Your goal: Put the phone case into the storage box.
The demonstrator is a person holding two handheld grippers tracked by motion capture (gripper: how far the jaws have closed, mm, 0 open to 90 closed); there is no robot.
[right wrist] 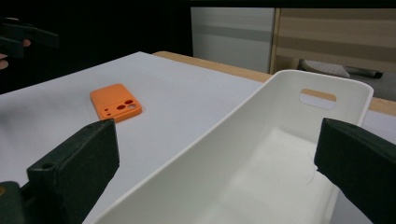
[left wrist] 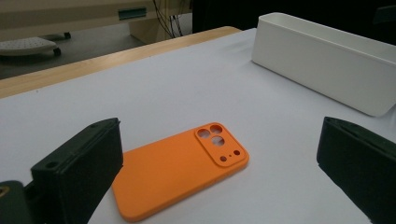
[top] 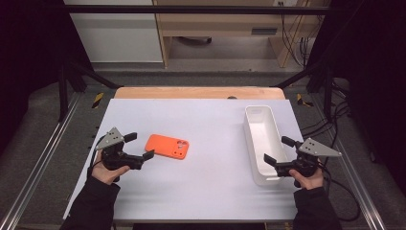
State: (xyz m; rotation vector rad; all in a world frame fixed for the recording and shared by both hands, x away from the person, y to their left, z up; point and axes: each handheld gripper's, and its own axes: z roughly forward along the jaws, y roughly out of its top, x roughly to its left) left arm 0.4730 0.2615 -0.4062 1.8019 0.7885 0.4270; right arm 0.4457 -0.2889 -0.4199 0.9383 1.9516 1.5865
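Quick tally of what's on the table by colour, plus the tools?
Orange phone case: 1
White bin: 1
Black tools: 2, left tool and right tool, both open
Total: 4

— What is seen under everything?

— A rectangular table covered by a pale lavender-white sheet [top: 206, 187], with a strip of light wooden edge [top: 198, 92] left bare along the far side.

— And what is laid directly on it?

— A flat orange plastic phone case [top: 167, 146] is laid left of centre, camera cut-outs turned up. A long, narrow white plastic bin [top: 261, 142] is set near the right edge, lengthwise from near to far, well apart from the case.
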